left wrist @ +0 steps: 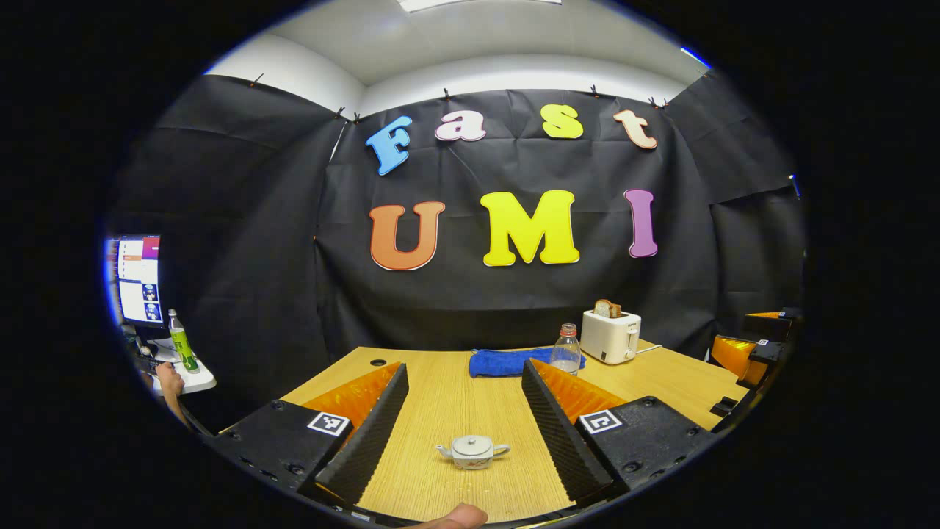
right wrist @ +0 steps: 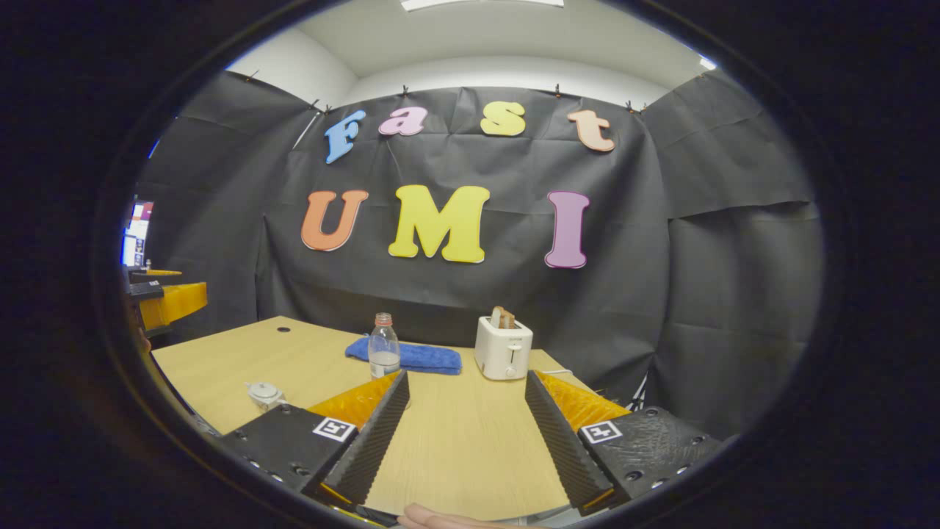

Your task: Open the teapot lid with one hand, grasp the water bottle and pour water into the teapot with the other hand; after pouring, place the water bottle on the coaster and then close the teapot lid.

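A small white teapot (left wrist: 472, 450) with its lid on stands on the wooden table (left wrist: 440, 411), low between the fingers of my left gripper (left wrist: 464, 367), which is open and holds nothing. Farther back a clear water bottle (left wrist: 566, 350) with a little water stands upright at the edge of a blue cloth (left wrist: 507, 362). In the right gripper view the bottle (right wrist: 383, 347) is ahead and slightly left of my right gripper (right wrist: 467, 376), open and empty. There the teapot (right wrist: 264, 394) sits at the far left, with the blue cloth (right wrist: 415, 357) behind the bottle.
A white toaster (left wrist: 610, 335) with bread in it stands at the back right, near the bottle. The right gripper (left wrist: 756, 353) shows at the right edge of the left gripper view. A side table holds a monitor (left wrist: 136, 279) and a green bottle (left wrist: 182, 342).
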{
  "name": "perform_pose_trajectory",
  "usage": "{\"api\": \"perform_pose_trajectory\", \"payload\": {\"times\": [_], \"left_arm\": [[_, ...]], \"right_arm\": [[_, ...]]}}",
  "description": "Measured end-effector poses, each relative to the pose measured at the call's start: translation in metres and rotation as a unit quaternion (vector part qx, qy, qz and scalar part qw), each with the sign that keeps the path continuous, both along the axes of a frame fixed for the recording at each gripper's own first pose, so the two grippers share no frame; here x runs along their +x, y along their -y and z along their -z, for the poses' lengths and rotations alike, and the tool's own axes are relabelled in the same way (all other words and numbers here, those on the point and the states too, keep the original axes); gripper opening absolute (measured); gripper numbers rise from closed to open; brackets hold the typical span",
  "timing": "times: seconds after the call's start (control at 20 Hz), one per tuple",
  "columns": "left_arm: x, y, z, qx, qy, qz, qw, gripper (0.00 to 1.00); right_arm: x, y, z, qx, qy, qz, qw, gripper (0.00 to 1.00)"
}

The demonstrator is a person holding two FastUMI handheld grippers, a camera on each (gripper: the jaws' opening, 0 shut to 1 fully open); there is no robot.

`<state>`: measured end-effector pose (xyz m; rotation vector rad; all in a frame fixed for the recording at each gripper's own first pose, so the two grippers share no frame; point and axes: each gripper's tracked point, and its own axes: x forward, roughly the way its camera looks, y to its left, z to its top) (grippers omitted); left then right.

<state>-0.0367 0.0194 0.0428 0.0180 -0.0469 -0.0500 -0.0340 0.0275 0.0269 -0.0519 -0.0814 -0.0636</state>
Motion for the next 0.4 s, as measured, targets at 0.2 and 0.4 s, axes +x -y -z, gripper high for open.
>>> {"api": "perform_pose_trajectory", "payload": {"times": [0.2,0.4], "left_arm": [[0.0019,0.0026,-0.0002,0.007,0.003,0.004,1.000,0.98],[0.0017,0.0058,0.0015,0.014,0.005,0.004,1.000,0.98]], "right_arm": [[0.0026,-0.0008,0.0025,-0.003,-0.004,-0.001,1.000,0.95],[0.0043,-0.0015,0.0038,-0.005,-0.006,-0.002,1.000,0.95]]}}
